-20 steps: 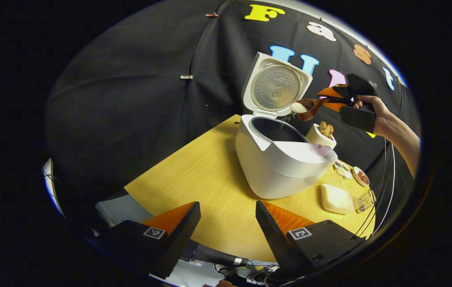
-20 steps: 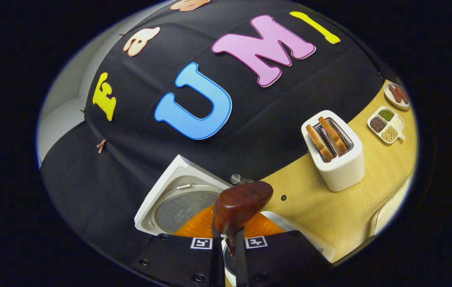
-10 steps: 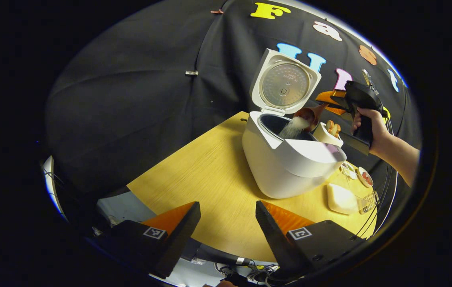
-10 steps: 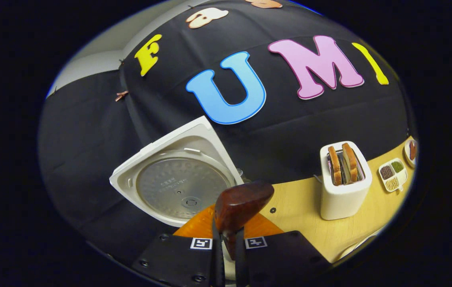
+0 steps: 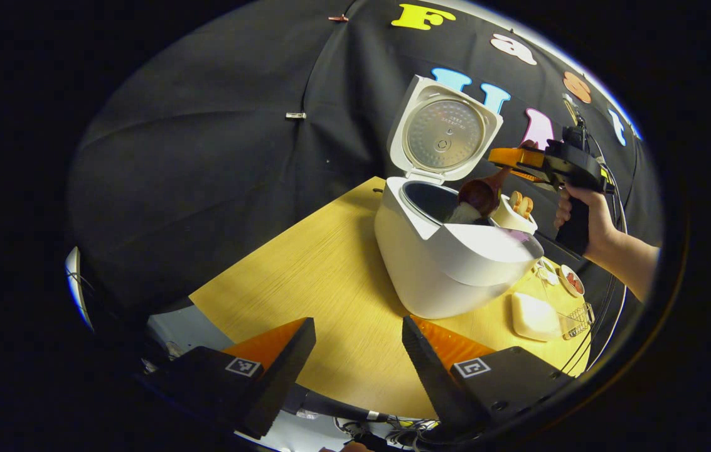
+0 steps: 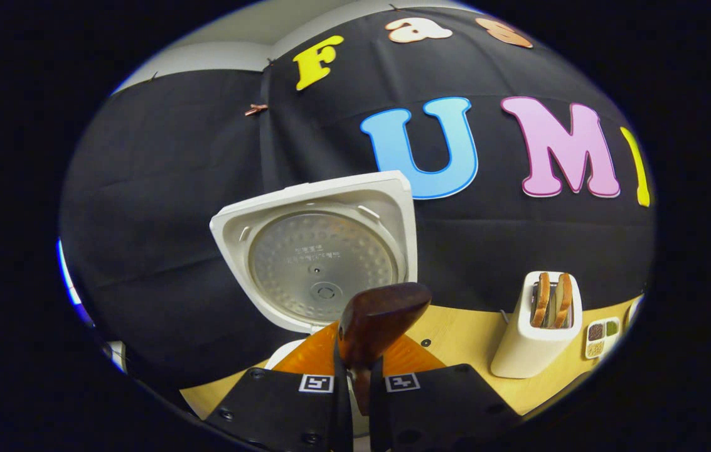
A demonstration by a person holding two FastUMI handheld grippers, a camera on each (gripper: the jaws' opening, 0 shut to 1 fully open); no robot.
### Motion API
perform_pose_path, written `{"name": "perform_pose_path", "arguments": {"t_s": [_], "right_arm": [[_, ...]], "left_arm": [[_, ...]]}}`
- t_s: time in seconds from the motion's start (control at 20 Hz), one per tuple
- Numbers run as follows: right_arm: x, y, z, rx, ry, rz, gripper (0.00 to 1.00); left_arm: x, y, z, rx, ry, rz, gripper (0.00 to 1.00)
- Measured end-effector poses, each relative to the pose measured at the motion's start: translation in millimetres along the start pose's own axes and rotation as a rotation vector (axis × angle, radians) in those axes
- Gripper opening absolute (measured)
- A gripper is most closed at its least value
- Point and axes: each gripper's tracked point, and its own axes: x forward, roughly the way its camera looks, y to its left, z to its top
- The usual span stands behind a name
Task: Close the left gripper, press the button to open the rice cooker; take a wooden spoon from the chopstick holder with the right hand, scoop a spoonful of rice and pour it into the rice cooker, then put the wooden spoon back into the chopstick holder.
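The white rice cooker [image 5: 449, 263] stands on the wooden table with its lid [image 5: 444, 129] raised. In the left gripper view my right gripper [image 5: 506, 162], held by a hand, tips the wooden spoon [image 5: 481, 191] bowl-down over the open pot, and white rice shows at the spoon's lip inside the rim. In the right gripper view my right gripper [image 6: 355, 402] is shut on the spoon's handle, with the spoon's [image 6: 380, 323] back facing the camera and the lid [image 6: 320, 254] behind it. My left gripper [image 5: 355, 358] hangs open over the table's near edge, well short of the cooker.
A white toaster [image 6: 540, 329] with bread slices stands right of the cooker, with a divided dish of beans [image 6: 600, 336] beyond it. A white lidded box [image 5: 534, 316], a small red-filled dish [image 5: 570, 279] and a clear wire holder [image 5: 575, 311] sit at the table's right.
The right gripper rolled the spoon from level to bowl-down over the pot and the rice poured into the cooker. The left gripper has stayed open and nearly still.
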Motion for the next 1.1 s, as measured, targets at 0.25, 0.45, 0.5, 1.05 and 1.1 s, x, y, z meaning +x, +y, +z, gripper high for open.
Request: {"name": "perform_pose_path", "arguments": {"t_s": [0.25, 0.45, 0.5, 1.05, 1.1], "right_arm": [[-8.3, 17.7, 1.6, -0.121, -0.008, 0.063, 0.15], [-12.3, 28.1, -9.0, -0.148, 0.021, 0.099, 0.15], [-13.3, 29.9, -9.4, -0.151, 0.022, 0.103, 0.15], [-35.7, 19.6, 22.2, -0.08, -0.029, 0.071, 0.15], [-42.8, 14.2, 29.8, -0.054, -0.041, 0.058, 0.11]], "left_arm": [[0.5, -8.7, -5.0, 0.0, 0.007, -0.008, 0.96], [-2.4, -15.3, -7.0, 0.0, 0.005, -0.007, 0.96], [-3.1, -17.4, -7.3, 0.0, 0.003, -0.007, 0.96], [-16.5, -27.9, 0.8, 0.01, -0.056, -0.003, 0.96], [-18.7, -30.3, 5.2, 0.018, -0.07, -0.006, 0.96]]}}
